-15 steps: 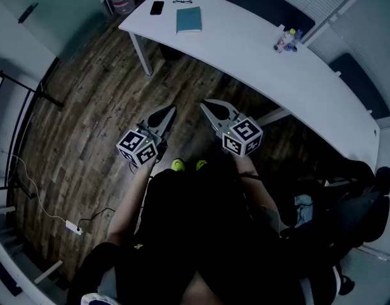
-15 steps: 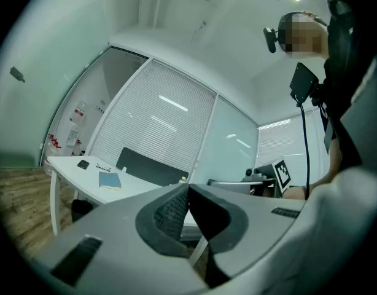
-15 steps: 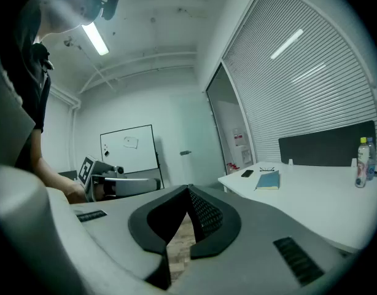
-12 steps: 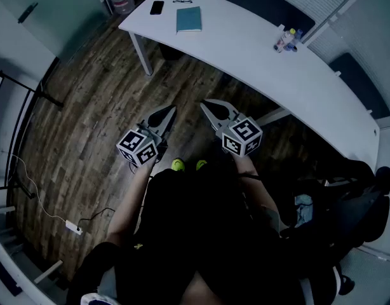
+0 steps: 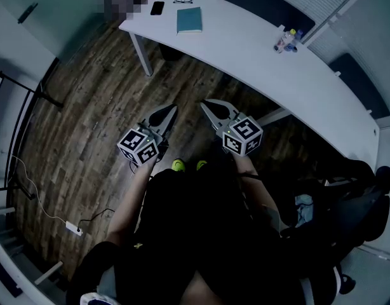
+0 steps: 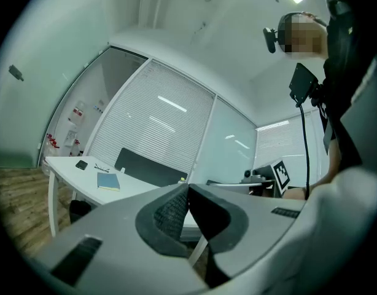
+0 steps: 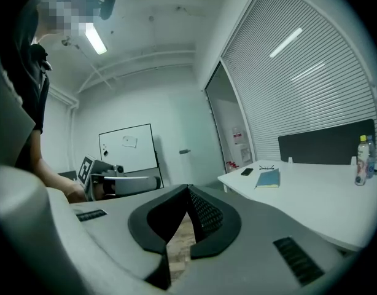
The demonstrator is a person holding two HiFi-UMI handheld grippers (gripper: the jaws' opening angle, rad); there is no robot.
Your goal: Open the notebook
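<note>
White table (image 5: 246, 49) bears closed notebook (image 5: 188, 20) and bottle (image 5: 284, 40).

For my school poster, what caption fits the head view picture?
Left gripper and right gripper, both shut and empty, over the floor, well short of the closed notebook on the table.

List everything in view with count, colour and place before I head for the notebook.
table: one, white, curved, ahead
notebook: one, teal, closed, near the table's left end
phone: one, black, left of the notebook
glasses: one pair, dark, beyond the notebook
bottles: apparently two, clear, table's back edge, right
chair: one, black, lower right of head view
power strip: one, white, on the wooden floor, left
whiteboard: one, white, far wall
left gripper: one, grey, shut, empty, above the floor
right gripper: one, grey, shut, empty, beside it
</note>
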